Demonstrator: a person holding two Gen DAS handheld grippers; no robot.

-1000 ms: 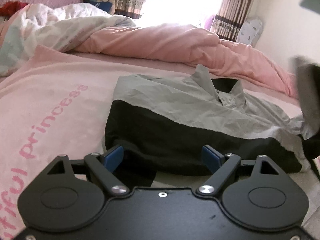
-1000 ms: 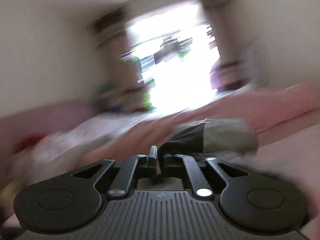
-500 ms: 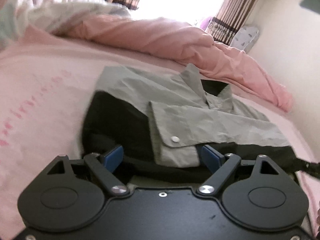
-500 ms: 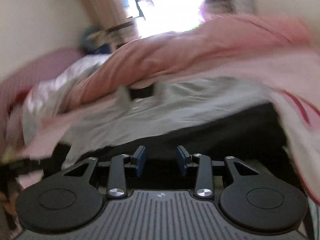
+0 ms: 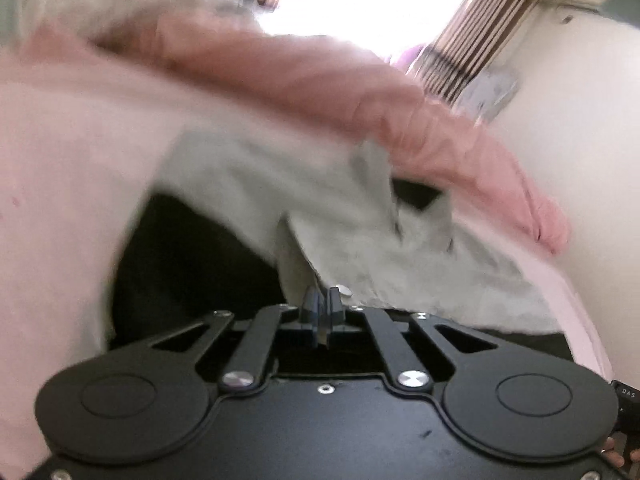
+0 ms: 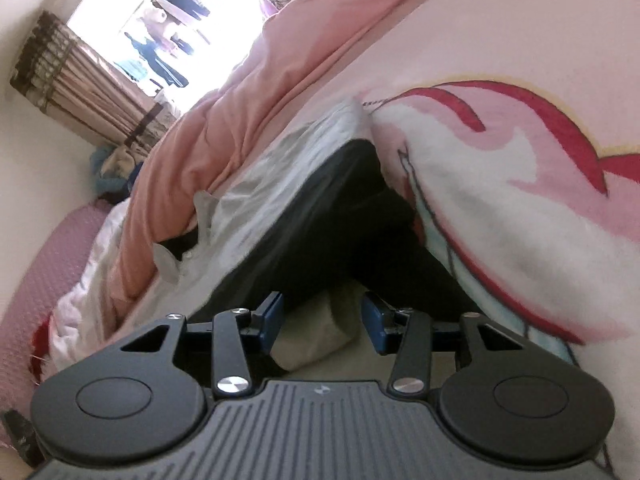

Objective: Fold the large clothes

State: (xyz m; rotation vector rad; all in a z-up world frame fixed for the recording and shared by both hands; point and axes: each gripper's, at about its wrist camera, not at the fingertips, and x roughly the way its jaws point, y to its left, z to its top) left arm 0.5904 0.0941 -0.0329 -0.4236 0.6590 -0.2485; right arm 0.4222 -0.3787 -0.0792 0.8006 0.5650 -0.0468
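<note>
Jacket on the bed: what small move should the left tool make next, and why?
Probably lift and carry the grey sleeve across the jacket. The left tool looks shut on the cuff edge, while the right tool is opening, with nothing pressed between its pads.

My left hand-held gripper (image 5: 322,304) was wide open a moment ago. Now it is pinched tight on the grey cuff (image 5: 298,272) of the jacket (image 5: 248,176), and the cuff's edge lifts up from the black part. My right hand-held gripper (image 6: 323,316) was up high and nearly closed. Now it is down low at the jacket's black hem (image 6: 320,224), and its jaws are opening with grey cloth between them.
</note>
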